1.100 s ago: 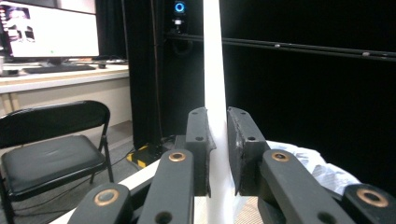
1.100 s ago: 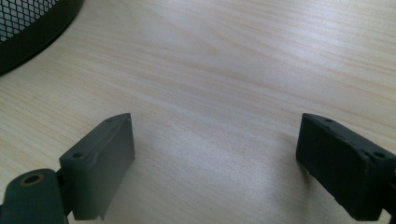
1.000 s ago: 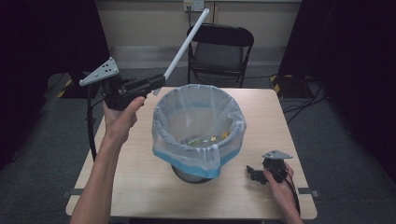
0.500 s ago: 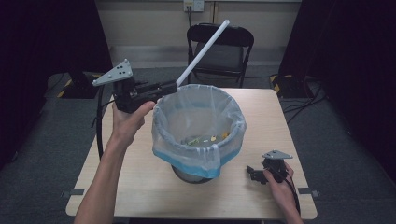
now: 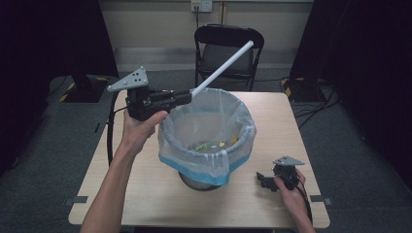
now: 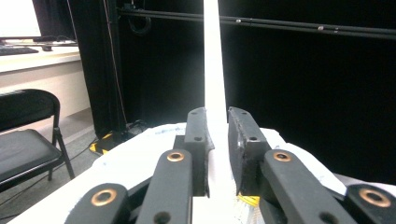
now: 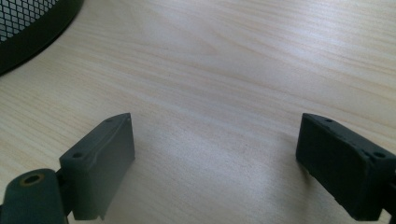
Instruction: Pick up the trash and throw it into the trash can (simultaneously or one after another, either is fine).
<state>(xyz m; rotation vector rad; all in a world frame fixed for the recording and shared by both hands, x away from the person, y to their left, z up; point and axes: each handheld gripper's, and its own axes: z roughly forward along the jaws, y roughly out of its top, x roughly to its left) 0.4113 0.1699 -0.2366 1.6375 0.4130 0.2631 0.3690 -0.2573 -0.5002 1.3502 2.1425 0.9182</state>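
My left gripper (image 5: 189, 95) is held above the table at the left rim of the bin, shut on the near end of a long white rod (image 5: 223, 65). The rod slants up and away over the bin's back edge toward the chair. In the left gripper view the jaws (image 6: 217, 126) clamp the rod (image 6: 212, 56), which runs straight up the picture. The bin (image 5: 206, 131) is lined with a clear plastic bag with a blue hem and holds a few small yellow and green scraps. My right gripper (image 5: 261, 178) rests on the table at the front right, and its jaws (image 7: 217, 140) stand wide open over bare wood.
A light wooden table (image 5: 145, 194) carries the bin at its middle. A black folding chair (image 5: 228, 48) stands behind the far edge. The bin's black mesh base (image 7: 28, 23) shows in the right gripper view's top left corner. Dark curtains hang on both sides.
My left hand has moved right, closer to the bin's rim, and the rod's far end has swung right and lower. The right hand has stayed put.
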